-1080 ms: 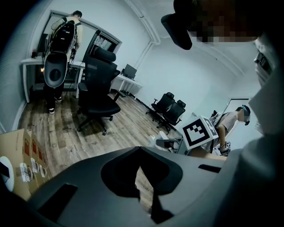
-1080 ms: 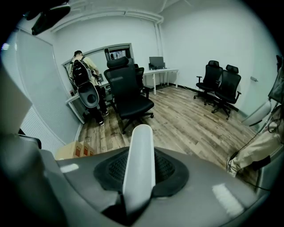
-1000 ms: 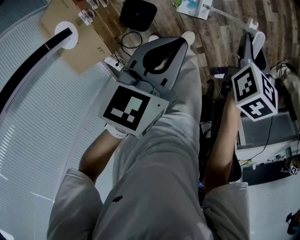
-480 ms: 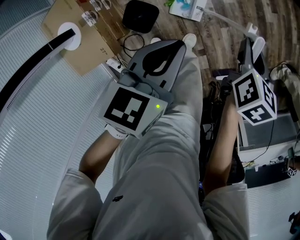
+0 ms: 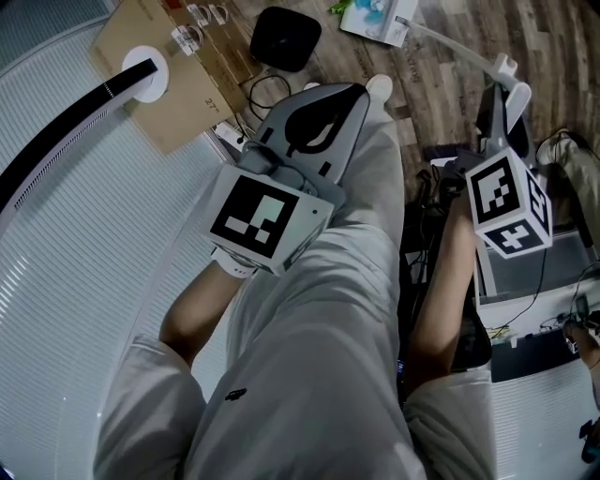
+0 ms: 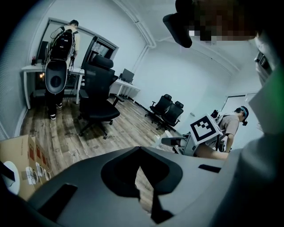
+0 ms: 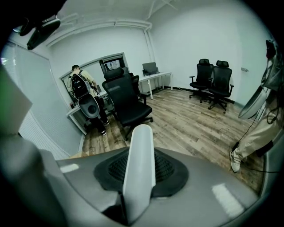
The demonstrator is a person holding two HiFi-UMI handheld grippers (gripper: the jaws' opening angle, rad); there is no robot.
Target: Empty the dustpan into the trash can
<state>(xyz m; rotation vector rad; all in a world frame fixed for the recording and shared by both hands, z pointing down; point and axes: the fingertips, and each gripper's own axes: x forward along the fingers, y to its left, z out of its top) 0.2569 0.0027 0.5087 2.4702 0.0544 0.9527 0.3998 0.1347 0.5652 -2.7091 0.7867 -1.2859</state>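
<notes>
Wood-plank flooring covers the upper part of the head view. A white ribbed surface curves down the left side. The person's trousers fill the centre. A sheet of cardboard lies on the floor at upper left.

Finding 1: a black rounded object sits on the floor just right of the cardboard. It may be the trash can, but its top cannot be read as open or lidded.

Finding 2: the left gripper has its jaws fully together and holds nothing. It points up the head view, towards the black object.

Finding 3: the right gripper has its jaws partly apart and clamped on a white handle, judged to be the dustpan's.

- The handle's long axis runs along the jaws, and its rounded end stands out past the tips, away from the person.
- In the head view a thin white rod runs up and left from just beyond that end towards a white and teal item at the top edge.
- It cannot be determined whether that item is the pan.

Assessment: the black object lies up and left of the right jaws, beyond the left gripper, which is nearer to it. The loaded right hand would therefore have to travel leftward and forward.
</notes>
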